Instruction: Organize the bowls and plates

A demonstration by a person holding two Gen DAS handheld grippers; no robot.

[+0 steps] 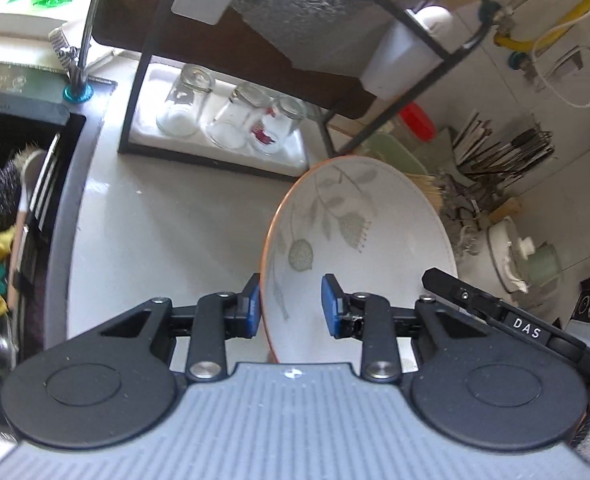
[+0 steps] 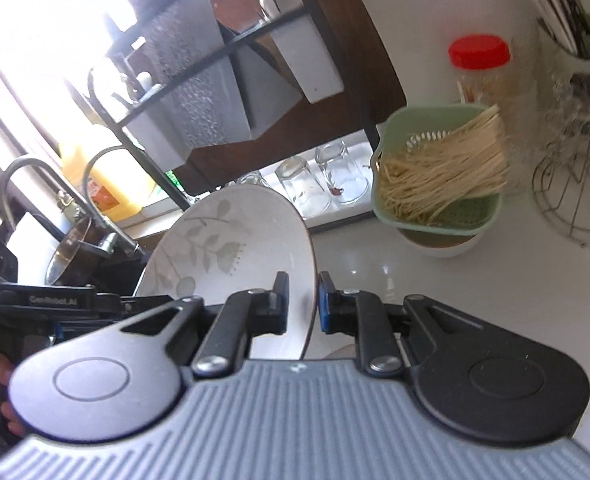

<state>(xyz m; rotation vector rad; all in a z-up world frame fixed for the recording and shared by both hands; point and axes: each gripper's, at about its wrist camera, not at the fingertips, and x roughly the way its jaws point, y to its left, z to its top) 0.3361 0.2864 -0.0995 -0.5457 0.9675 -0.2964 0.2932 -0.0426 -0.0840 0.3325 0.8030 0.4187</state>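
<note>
Holding a white ceramic bowl with grey leaf print and a thin orange rim (image 1: 359,240) between both tools, we have it tilted on edge above the pale glossy countertop (image 1: 167,216); the left gripper (image 1: 291,306) pinches the bowl's left wall, one blue pad (image 1: 252,308) outside and the other inside, jaws narrowed onto the ceramic; the right gripper (image 2: 302,304) clamps the opposite wall, its jaws nearly together with only the thin rim between them. In the right wrist view the same bowl (image 2: 231,240) stands steeply, its hollow facing the left tool, clear of the counter as far as we can see.

We judge this to be the carrying step: the bowl is picked up and not yet set anywhere. Ahead stands a black metal-framed rack (image 1: 143,80) whose lower white tray holds three upturned clear glasses (image 1: 231,116); to the right sits a green plastic basket of pale wooden sticks (image 2: 439,172), with a red-capped jar (image 2: 479,64) behind it; a black sink (image 1: 23,200) lies to the left.

Where the bowl belongs we cannot tell; no stack of bowls or plates shows here. The next move calls for both hands travelling together, keeping the gap between them constant so neither grip slips; then levelling the bowl before lowering it.
</note>
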